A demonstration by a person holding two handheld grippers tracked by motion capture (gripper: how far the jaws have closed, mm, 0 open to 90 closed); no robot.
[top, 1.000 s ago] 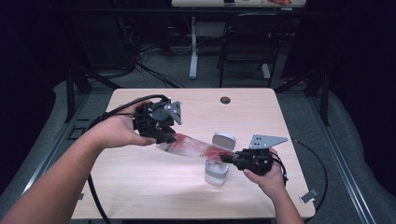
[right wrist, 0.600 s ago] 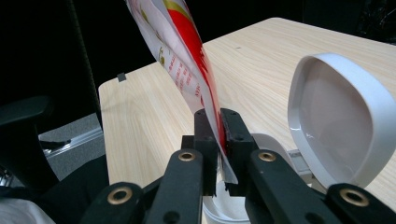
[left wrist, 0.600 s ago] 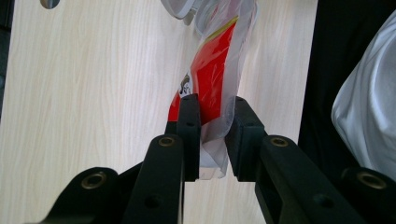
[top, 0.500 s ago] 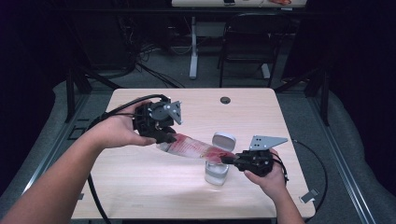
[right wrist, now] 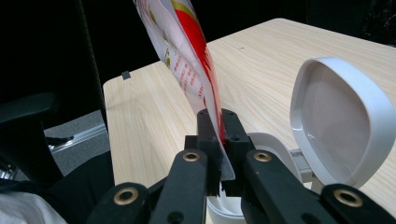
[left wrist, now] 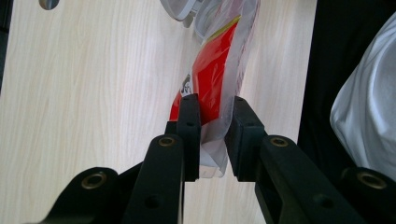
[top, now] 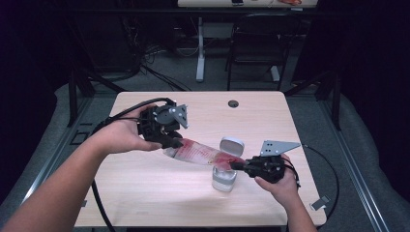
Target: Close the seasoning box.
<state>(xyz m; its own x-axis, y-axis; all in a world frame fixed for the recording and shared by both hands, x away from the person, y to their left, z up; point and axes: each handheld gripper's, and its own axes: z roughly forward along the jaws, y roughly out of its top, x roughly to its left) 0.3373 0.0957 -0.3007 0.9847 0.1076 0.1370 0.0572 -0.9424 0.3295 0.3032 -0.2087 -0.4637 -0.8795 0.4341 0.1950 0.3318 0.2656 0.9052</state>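
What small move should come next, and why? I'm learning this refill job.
Probably tip the left gripper end of the pouch higher. The right gripper pinches its lower end over the open container, lid up, so contents should slide down.

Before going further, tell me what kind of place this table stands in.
Probably a lab or recording room rather than a home. The bare wooden table sits on grey carpet amid black drapes, cables tangle on the floor behind it, and an office chair stands by a second desk at the back.
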